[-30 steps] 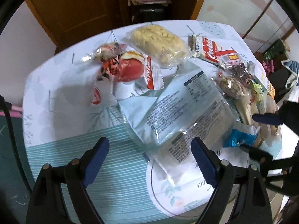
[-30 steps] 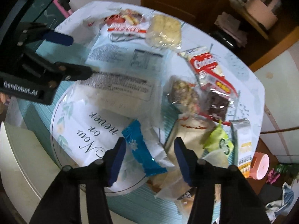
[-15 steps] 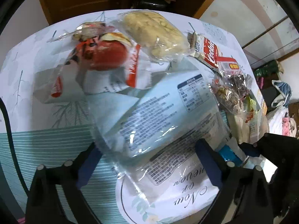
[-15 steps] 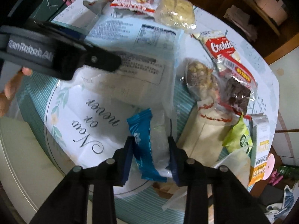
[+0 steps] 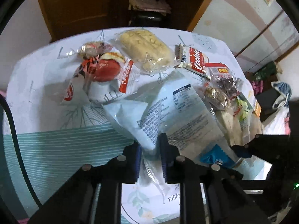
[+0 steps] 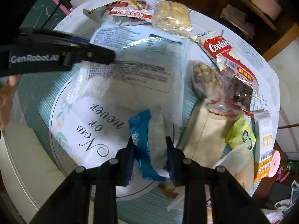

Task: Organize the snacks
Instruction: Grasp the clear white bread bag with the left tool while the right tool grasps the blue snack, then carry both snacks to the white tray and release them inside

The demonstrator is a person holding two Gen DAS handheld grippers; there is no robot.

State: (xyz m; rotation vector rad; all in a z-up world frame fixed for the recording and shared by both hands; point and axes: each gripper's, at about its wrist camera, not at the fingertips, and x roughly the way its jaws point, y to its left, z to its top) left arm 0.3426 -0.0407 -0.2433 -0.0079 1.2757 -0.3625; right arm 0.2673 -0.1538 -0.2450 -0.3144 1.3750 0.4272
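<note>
Teal-striped tablecloth (image 5: 56, 145), red-and-white cookie packet (image 6: 217, 46), blue snack wrapper (image 6: 142, 149), pale-blue printed bag (image 5: 168, 112), lime-green pouch (image 6: 241, 134)

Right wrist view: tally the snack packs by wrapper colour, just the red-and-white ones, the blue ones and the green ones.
Red-and-white: 2, the snack bag and the Cookie packet
Blue: 2, the large light blue bag and the small blue packet in the right gripper
Green: 1, the green packet
Total: 5
</note>
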